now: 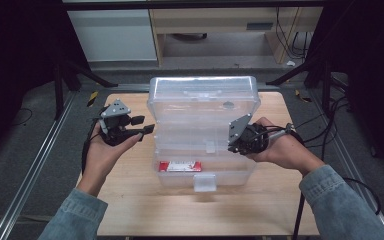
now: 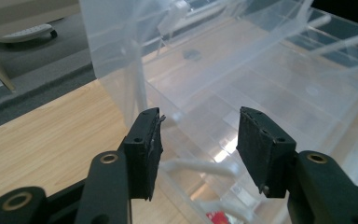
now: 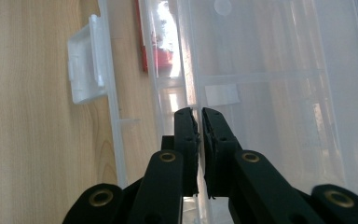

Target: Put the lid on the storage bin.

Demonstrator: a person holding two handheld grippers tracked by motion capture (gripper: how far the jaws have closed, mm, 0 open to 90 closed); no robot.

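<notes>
Looking down, we've got the clear plastic box (image 1: 203, 131) sitting open mid-table. Our right gripper (image 3: 199, 114) is pinching the edge of its inner tray, while our left gripper (image 2: 199, 122) hangs spread beside the box, gripping nothing.

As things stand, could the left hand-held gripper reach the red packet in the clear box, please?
Probably yes: the left hand-held gripper is open beside the clear box, whose lid stands open, leaving the red packet uncovered from above.
</notes>
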